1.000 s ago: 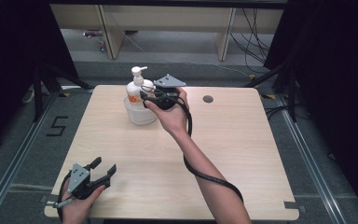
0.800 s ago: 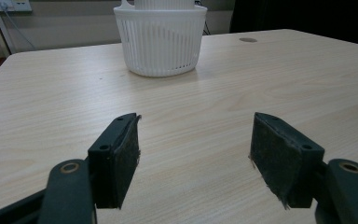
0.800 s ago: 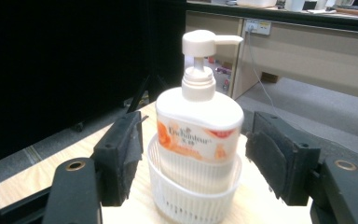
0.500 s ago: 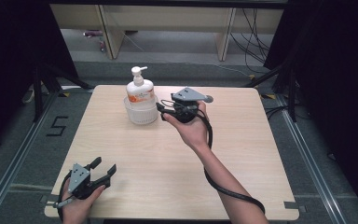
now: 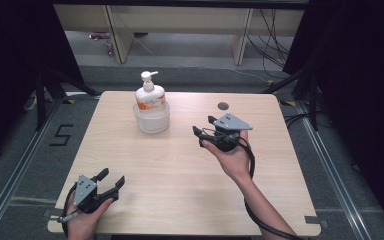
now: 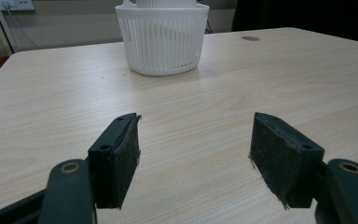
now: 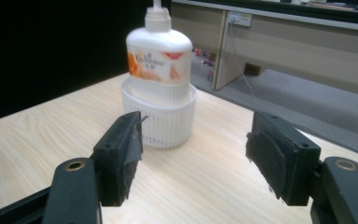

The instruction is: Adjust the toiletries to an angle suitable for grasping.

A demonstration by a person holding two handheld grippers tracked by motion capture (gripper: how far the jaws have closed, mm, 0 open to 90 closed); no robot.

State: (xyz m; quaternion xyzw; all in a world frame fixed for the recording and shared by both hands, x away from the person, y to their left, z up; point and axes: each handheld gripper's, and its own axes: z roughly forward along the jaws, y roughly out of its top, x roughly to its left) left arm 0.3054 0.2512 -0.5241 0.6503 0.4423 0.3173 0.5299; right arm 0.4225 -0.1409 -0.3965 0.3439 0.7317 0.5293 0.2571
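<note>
A white pump bottle [image 5: 150,95] with an orange label stands upright inside a small white ribbed basket [image 5: 151,121] at the table's back, left of centre. The right gripper view looks at the bottle [image 7: 158,56] and basket [image 7: 161,123] from a short distance. My right gripper [image 5: 202,134] hovers open over the table's middle right, apart from the basket, with nothing between its pads. My left gripper [image 5: 111,181] rests open at the front left corner, empty. In the left gripper view the basket [image 6: 162,42] stands far ahead of the jaws.
The light wooden table [image 5: 180,200] has a round dark hole [image 5: 223,106] near its back edge. Beyond the table are shelf legs, cables and a grey floor with a taped "5" [image 5: 61,135]. Dark curtains flank both sides.
My right gripper has let go of the bottle and drawn back to the right and toward me, away from the basket. The left gripper has stayed put.
</note>
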